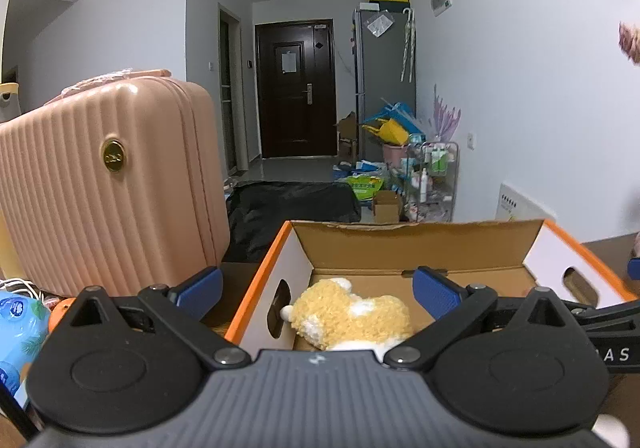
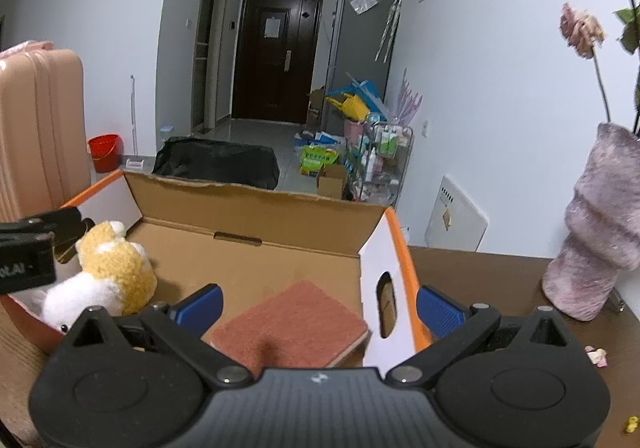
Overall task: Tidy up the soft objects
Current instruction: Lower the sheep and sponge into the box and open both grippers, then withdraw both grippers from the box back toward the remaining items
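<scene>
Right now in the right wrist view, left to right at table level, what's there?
Suitcase → plush toy → sponge → box's right wall → fuzzy vase.

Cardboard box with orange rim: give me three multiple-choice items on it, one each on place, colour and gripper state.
1. Where does the yellow-and-white plush toy lie?
A. inside the orange-rimmed cardboard box
B. on the pink ribbed suitcase
C. on the floor

2. What colour is the flat scouring sponge in the box?
A. blue
B. reddish-brown
C. green

3. How is the right gripper?
A. shut on the sponge
B. shut on the plush
C. open

Answers: 1 A, the plush rests on the box floor; 2 B, its top is reddish-brown; 3 C, the blue pads stand wide apart.
</scene>
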Demonstrator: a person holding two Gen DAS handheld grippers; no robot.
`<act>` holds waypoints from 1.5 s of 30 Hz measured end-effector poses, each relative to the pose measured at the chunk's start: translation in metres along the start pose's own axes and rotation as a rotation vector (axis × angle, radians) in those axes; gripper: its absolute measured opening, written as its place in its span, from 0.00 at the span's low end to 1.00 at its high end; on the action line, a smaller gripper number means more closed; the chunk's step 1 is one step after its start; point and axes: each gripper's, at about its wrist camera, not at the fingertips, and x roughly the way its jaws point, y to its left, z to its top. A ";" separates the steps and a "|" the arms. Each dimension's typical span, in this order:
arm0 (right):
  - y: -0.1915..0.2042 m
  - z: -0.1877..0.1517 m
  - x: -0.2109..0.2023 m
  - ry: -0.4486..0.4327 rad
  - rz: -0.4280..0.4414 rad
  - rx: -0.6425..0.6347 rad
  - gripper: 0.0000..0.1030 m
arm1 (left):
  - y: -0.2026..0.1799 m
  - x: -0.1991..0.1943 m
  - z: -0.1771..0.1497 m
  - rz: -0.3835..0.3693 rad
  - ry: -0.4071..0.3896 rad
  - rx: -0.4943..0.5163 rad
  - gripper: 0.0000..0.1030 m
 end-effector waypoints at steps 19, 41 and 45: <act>-0.001 -0.026 -0.085 -0.078 0.031 0.000 1.00 | 0.034 -0.068 -0.005 -0.031 -0.049 -0.016 1.00; 0.004 -0.087 -0.181 -0.128 0.058 0.005 1.00 | 0.069 -0.172 -0.046 -0.048 -0.063 0.040 1.00; 0.008 -0.102 -0.196 -0.120 0.065 0.002 1.00 | 0.075 -0.189 -0.055 -0.056 -0.052 0.046 1.00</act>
